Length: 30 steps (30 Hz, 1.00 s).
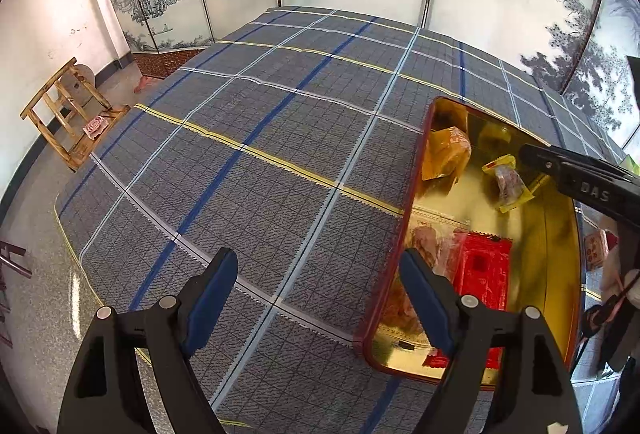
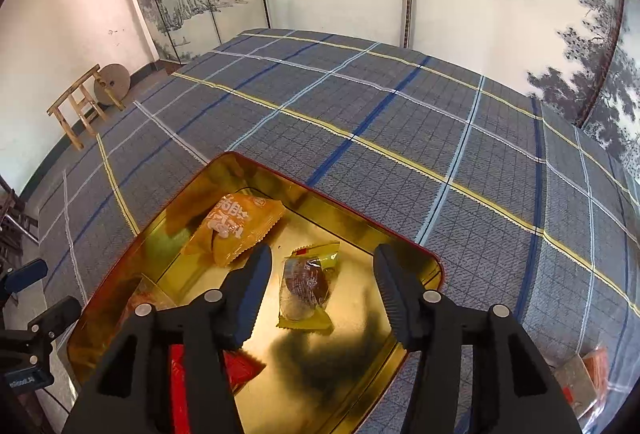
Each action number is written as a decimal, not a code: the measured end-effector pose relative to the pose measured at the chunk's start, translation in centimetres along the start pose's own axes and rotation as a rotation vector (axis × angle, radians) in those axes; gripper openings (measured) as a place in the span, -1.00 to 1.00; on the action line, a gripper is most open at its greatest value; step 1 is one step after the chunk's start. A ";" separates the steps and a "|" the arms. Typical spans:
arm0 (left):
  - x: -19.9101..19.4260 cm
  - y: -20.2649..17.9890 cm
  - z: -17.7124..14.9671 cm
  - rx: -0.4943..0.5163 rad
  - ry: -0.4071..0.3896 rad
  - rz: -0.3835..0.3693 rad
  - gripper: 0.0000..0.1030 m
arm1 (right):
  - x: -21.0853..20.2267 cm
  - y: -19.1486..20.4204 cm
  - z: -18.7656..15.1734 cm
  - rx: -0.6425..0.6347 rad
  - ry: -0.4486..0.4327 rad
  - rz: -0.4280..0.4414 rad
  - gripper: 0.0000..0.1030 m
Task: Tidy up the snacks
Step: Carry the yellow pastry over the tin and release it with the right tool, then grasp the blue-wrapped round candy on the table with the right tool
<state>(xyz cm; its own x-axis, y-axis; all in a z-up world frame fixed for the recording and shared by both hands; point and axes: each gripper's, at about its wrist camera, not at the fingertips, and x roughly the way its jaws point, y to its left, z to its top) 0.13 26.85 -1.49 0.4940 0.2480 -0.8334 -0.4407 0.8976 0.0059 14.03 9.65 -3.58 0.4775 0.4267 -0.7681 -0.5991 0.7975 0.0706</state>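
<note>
left wrist view: the left gripper [image 1: 318, 290] hangs over the plaid tablecloth [image 1: 256, 138], its jaws spread wide with nothing between them; its right finger overlaps the near left edge of the tin. the gold tin [image 1: 560, 234], red-rimmed and shallow, sits on the cloth at the right. inside it lie an orange packet [image 1: 444, 154] at the far left corner, a small yellow-edged snack [image 1: 508, 182] with a dark filling near the middle, a red packet [image 1: 484, 274] in the near half, and a clear packet of pale brown snacks [image 1: 428, 246] just left of the red one. one finger of the right gripper [image 1: 568, 170] reaches in from the right above the tin. a wooden stool [image 1: 68, 114] stands on the floor at the left.

right wrist view: the right gripper [image 2: 322, 270] is over the tin [image 2: 424, 262] with its jaws parted; the yellow-edged snack [image 2: 306, 286] lies on the tin floor between and below them, and the pads are clear of it. the orange packet [image 2: 236, 226] lies just beyond, towards the far corner. the red packet [image 2: 236, 366] shows below the left finger. more wrapped snacks [image 2: 588, 366] lie on the cloth at the lower right, outside the tin.
</note>
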 end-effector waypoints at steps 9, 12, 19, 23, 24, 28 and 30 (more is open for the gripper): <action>-1.0 -2.9 -0.4 0.067 -0.019 -0.047 0.56 | -9.4 -3.7 -3.9 0.046 -0.081 -0.018 0.06; -1.4 -4.3 -0.7 0.101 -0.021 -0.067 0.56 | -11.9 -6.5 -6.5 0.063 -0.078 -0.105 0.06; -2.2 -7.2 -1.3 0.176 -0.028 -0.097 0.56 | -14.8 -15.1 -12.7 0.181 -0.002 -0.263 0.06; -2.5 -8.3 -1.3 0.200 -0.029 -0.108 0.56 | -15.1 -18.8 -15.0 0.210 0.044 -0.297 0.06; -2.6 -8.5 -1.3 0.204 -0.030 -0.109 0.56 | -15.1 -19.6 -15.3 0.216 0.056 -0.296 0.06; -2.7 -9.6 -1.2 0.221 -0.028 -0.114 0.56 | -14.1 -22.1 -16.1 0.225 0.084 -0.271 0.06; -2.8 -10.1 -1.2 0.235 -0.030 -0.114 0.56 | -13.4 -22.8 -16.1 0.222 0.087 -0.254 0.06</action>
<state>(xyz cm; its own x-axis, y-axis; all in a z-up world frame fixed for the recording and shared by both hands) 2.35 16.63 0.13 0.5540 0.1482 -0.8193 -0.1966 0.9795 0.0442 10.91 -21.13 -5.13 0.5313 0.1725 -0.8294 -0.3093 0.9509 -0.0004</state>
